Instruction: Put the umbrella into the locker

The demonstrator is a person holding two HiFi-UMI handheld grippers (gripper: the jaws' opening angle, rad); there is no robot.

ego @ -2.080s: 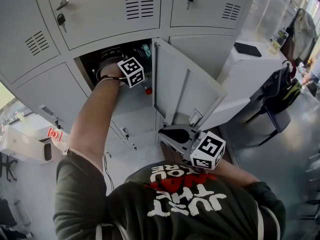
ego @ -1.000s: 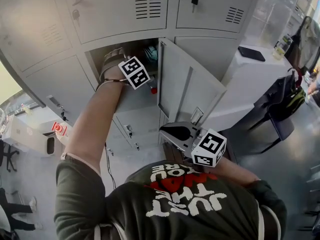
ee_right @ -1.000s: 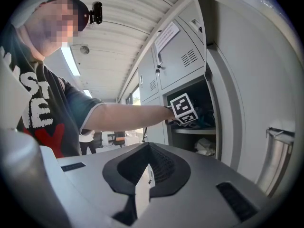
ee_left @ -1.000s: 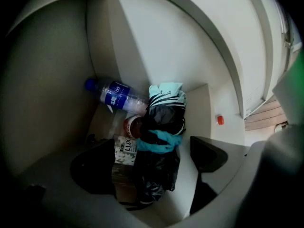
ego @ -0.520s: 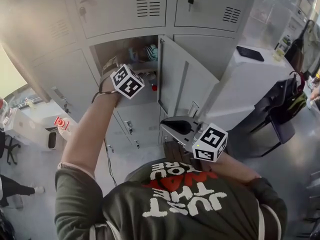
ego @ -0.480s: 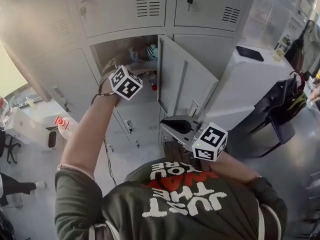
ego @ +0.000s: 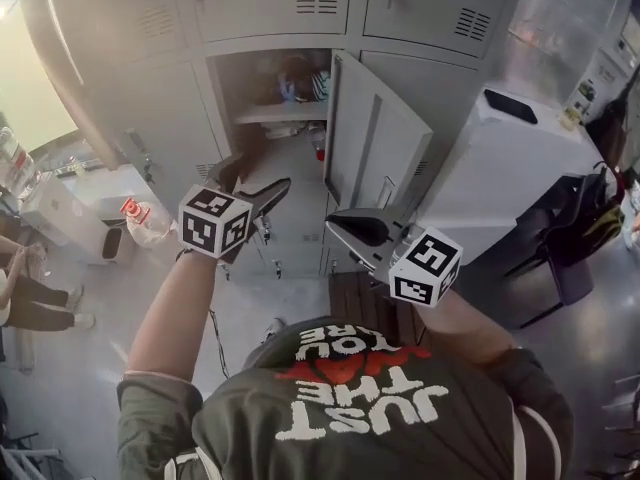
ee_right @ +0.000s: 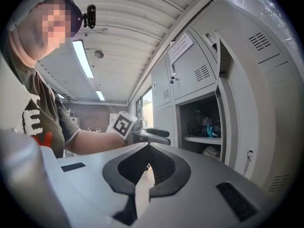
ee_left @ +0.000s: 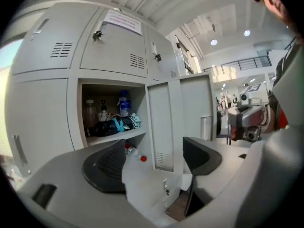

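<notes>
dark folded umbrella with teal trim [ee_left: 110, 126] lies on the shelf of the open grey metal locker [ego: 228, 98], so the left gripper [ee_left: 154, 156] hangs clear outside, jaws apart, empty and closing, while the right gripper [ee_right: 148, 167], clenched on nothing, waits by the door [ego: 375, 138], probably to shut it.
</notes>
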